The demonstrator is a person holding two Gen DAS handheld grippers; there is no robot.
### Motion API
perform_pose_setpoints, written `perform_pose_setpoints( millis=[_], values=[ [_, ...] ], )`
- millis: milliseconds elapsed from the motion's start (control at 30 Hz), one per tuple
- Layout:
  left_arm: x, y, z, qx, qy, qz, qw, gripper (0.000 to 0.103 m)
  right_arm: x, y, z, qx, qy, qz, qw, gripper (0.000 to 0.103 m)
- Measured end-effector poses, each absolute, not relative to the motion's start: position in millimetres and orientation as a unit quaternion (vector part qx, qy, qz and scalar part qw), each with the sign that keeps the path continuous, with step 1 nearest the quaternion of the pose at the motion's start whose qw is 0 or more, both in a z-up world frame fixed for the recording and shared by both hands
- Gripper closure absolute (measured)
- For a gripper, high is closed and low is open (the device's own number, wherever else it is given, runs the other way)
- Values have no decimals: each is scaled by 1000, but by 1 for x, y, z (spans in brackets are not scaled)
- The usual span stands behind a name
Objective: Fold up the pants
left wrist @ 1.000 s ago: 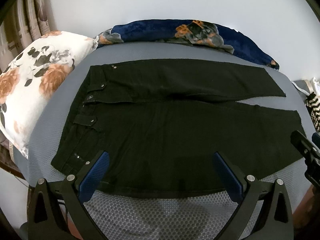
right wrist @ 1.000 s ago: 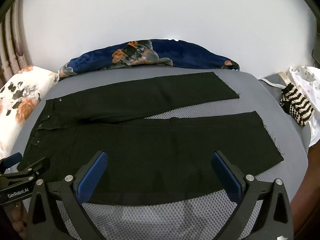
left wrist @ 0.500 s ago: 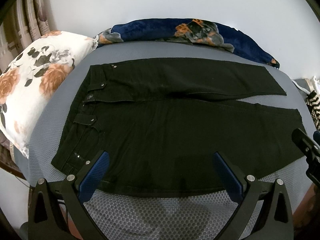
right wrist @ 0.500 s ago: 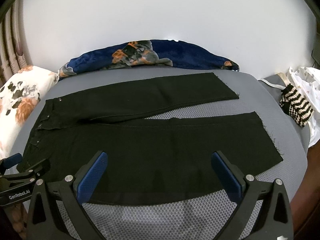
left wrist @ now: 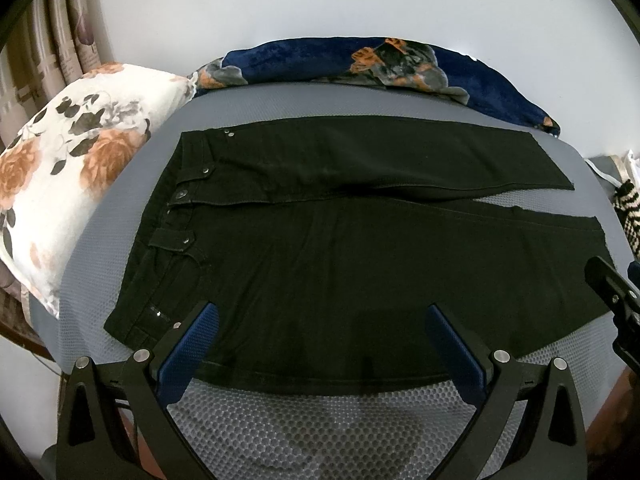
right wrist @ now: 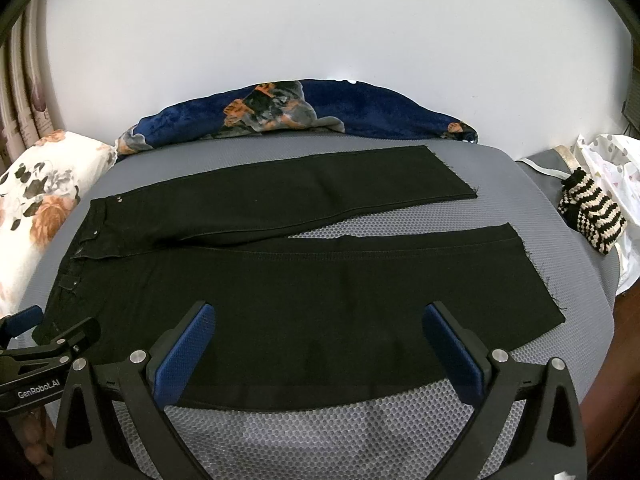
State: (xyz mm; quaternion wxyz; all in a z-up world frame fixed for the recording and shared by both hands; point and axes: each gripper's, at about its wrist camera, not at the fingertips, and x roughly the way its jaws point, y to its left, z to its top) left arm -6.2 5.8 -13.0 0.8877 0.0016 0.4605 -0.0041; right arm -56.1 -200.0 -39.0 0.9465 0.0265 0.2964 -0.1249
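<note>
Pants (left wrist: 360, 248): matt black woven cloth (frayed hems). Bed (left wrist: 320, 432) cover: grey honeycomb mesh. Blanket (right wrist: 360, 108): plush velvety pile.

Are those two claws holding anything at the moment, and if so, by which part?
Nothing is held. The left claw and the right claw are both open above the near edge of the black pants, which lie flat.

I count one pair of black pants (left wrist: 360, 248) with two legs spread, one floral pillow (left wrist: 68, 168), one navy floral blanket (left wrist: 360, 60), one striped knit piece (right wrist: 592, 216), and my two grippers: left (left wrist: 320, 316), right (right wrist: 320, 316).
</note>
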Motion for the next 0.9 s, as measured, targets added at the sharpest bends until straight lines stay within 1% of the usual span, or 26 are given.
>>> perform_pose_setpoints(
  millis=[900],
  values=[
    [-5, 7, -12, 5, 460, -2, 888, 1, -52, -201, -38, 27, 298, -125, 946, 0]
  ],
)
